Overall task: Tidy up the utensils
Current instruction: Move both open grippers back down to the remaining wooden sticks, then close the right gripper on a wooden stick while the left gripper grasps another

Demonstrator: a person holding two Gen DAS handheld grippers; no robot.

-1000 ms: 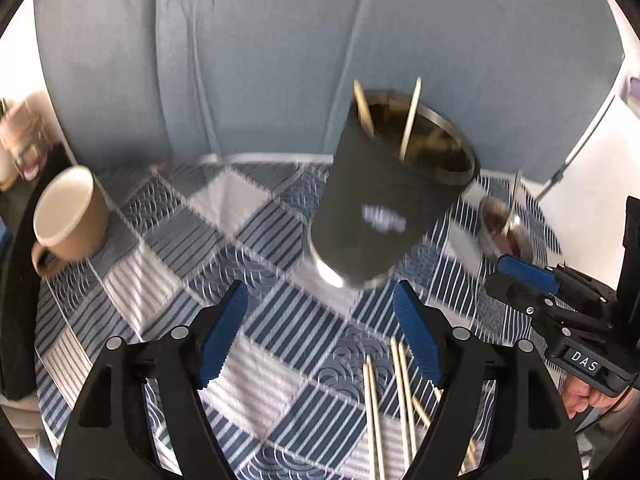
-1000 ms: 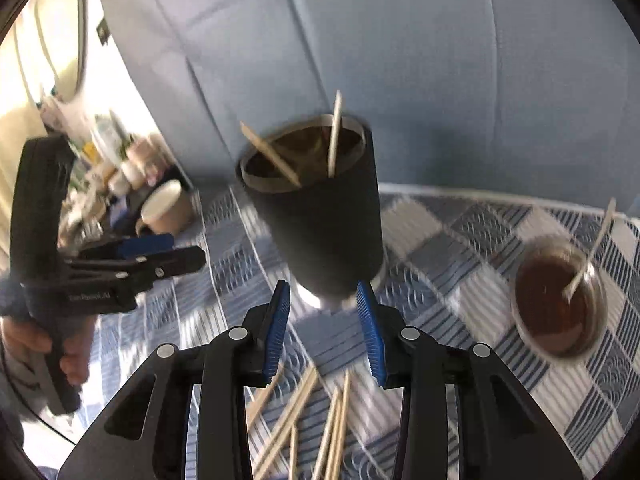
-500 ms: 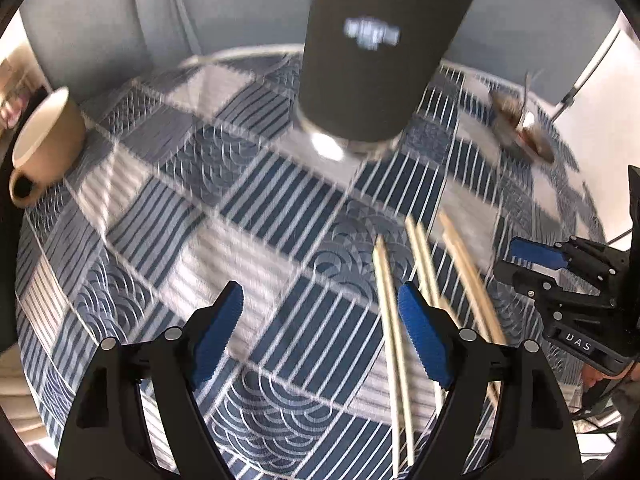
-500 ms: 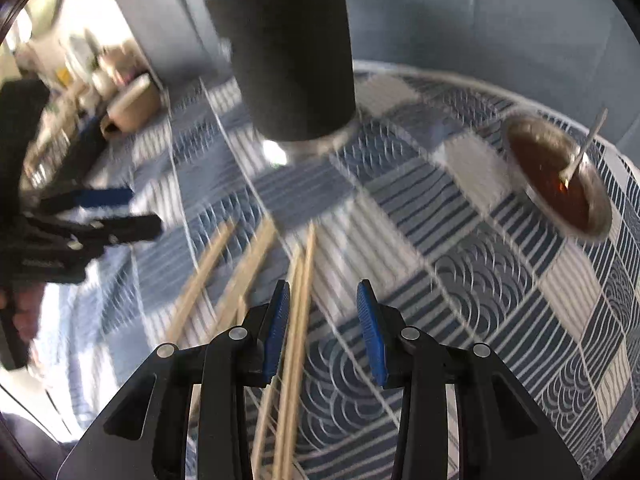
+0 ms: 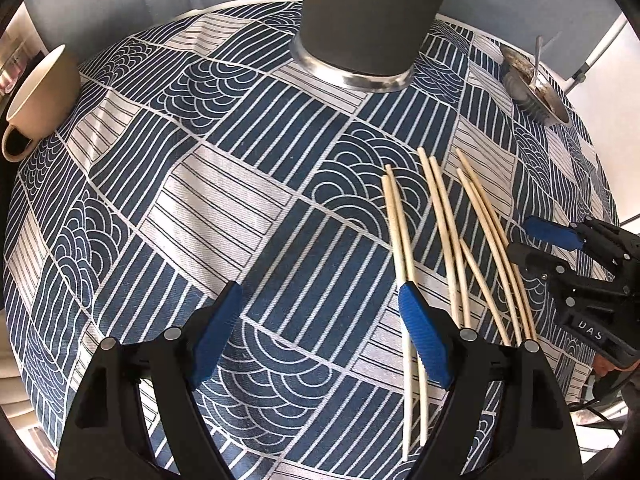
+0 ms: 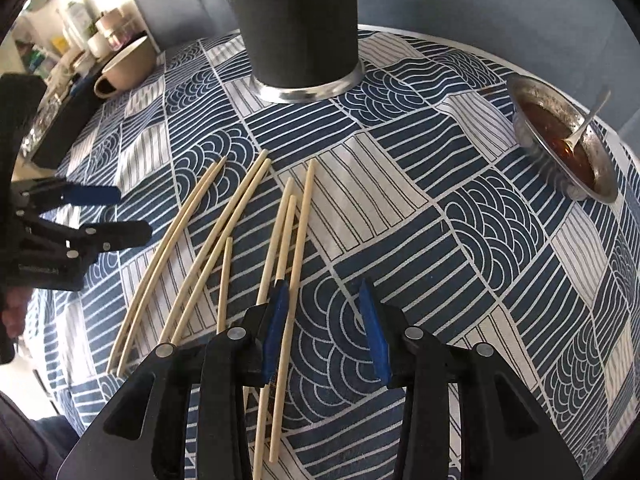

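Several pale wooden chopsticks (image 5: 448, 224) lie loose on the blue-and-white patterned cloth (image 5: 224, 208); they also show in the right wrist view (image 6: 240, 224). A tall black tumbler (image 5: 368, 20) with a steel base stands at the far side, also in the right wrist view (image 6: 300, 28). My left gripper (image 5: 320, 300) is open and empty, low over the cloth, its right finger over a chopstick pair. My right gripper (image 6: 324, 300) is open and empty, just right of the chopsticks; it shows in the left wrist view (image 5: 536, 240). The left gripper shows in the right wrist view (image 6: 116, 212).
A beige mug (image 5: 36, 96) sits at the far left of the table, seen also in the right wrist view (image 6: 124, 66). A steel bowl of brown sauce with a spoon (image 6: 560, 140) stands at the far right. Bottles crowd a shelf (image 6: 80, 28) beyond.
Both grippers have dropped from in front of the tumbler's rim down to the cloth beside the chopsticks. The tumbler's rim has left the frame. Both stay open.
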